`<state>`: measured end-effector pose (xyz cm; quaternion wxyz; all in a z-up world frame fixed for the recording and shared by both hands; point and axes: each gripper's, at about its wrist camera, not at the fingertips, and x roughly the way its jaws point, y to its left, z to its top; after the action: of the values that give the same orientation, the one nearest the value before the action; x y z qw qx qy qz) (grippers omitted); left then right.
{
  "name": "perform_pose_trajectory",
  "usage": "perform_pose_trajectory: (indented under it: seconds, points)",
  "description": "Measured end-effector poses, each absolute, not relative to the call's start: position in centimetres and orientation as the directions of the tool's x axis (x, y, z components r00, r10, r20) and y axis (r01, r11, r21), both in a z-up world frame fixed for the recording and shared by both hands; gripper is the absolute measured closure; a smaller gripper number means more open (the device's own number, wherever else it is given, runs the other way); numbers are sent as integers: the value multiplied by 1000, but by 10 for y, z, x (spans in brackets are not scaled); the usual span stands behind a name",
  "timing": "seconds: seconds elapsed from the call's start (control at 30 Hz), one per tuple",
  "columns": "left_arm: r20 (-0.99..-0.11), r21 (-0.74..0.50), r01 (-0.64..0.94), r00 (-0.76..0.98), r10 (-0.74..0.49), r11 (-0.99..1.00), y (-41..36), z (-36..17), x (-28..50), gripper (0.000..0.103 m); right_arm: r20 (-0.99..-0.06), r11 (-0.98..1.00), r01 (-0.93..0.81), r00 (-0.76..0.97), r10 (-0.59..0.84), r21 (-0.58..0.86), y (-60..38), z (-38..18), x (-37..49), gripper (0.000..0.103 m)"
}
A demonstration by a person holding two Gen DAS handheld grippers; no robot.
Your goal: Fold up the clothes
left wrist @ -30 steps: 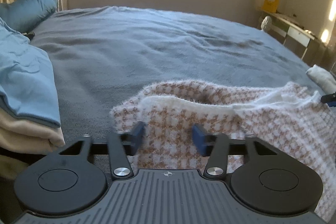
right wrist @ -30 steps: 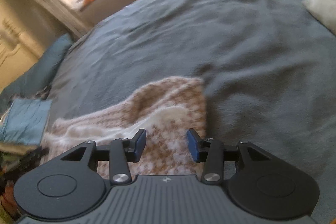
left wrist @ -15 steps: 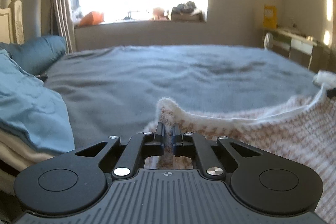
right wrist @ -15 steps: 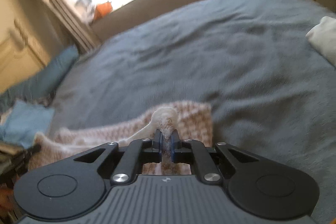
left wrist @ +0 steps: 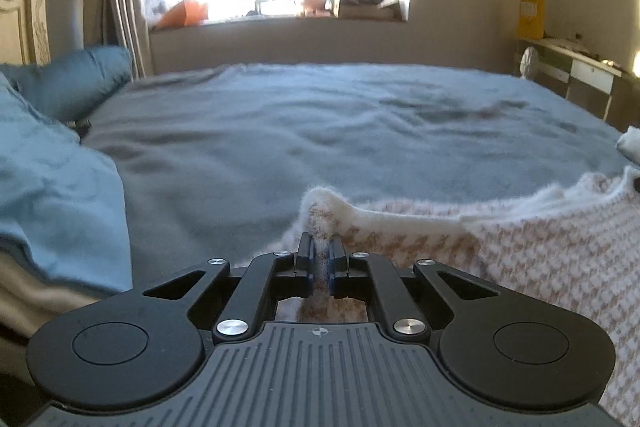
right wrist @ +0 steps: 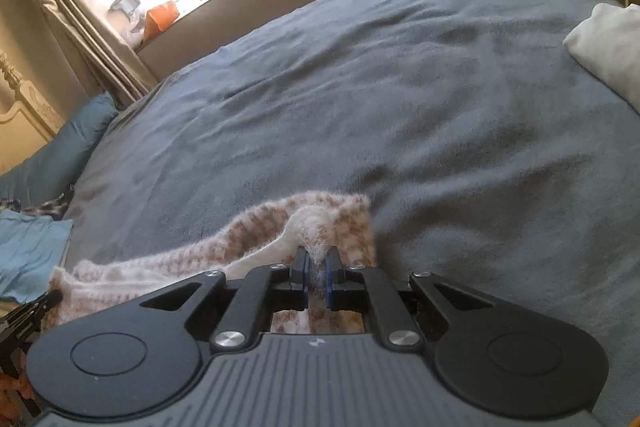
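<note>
Left gripper [left wrist: 320, 259] and right gripper [right wrist: 317, 273] now clamped on the checked garment [left wrist: 540, 251], jaws open a second ago. Pinched edges lifted off the bed [left wrist: 320, 131].

The garment [left wrist: 540, 247] lies on the near part of the bed [left wrist: 340, 131], stretched between the 2 grippers: the left gripper [left wrist: 320, 255] pinches its left edge, the right gripper [right wrist: 316, 263] its right edge. Folded bedding [left wrist: 52, 195] sits left of the garment, a pillow [left wrist: 76, 83] behind it. A folded cloth [right wrist: 604, 43] lies at the bed's right side. Beyond the bed stands the window sill [left wrist: 280, 23].
</note>
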<state>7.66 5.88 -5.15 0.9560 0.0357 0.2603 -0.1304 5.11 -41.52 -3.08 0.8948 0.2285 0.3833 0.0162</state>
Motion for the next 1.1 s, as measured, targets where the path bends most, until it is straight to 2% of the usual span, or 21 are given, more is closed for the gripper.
perform_pose_trajectory:
  seconds: [0.3, 0.43, 0.57, 0.7, 0.83, 1.1]
  points:
    - [-502, -19, 242, 837, -218, 970, 64, -49, 86, 98, -659, 891, 134, 722, 212, 434, -414, -25, 72, 96]
    - [-535, -31, 238, 817, -218, 971, 64, -56, 94, 97, -656, 892, 125, 722, 219, 435, -413, -25, 80, 96]
    - [-521, -43, 230, 825, -218, 972, 68, -50, 95, 97, -638, 896, 99, 736, 227, 433, -412, -19, 88, 96]
    - [-553, -85, 197, 806, -211, 977, 77, -56, 99, 97, -642, 899, 80, 727, 242, 430, -408, -21, 101, 96]
    - [-549, -89, 188, 810, -206, 978, 80, -55, 102, 97, -634, 897, 68, 731, 253, 436, -405, -21, 108, 96]
    - [-569, -97, 210, 790, -227, 973, 79, -59, 111, 96, -641, 881, 110, 728, 245, 461, -413, -33, 103, 96]
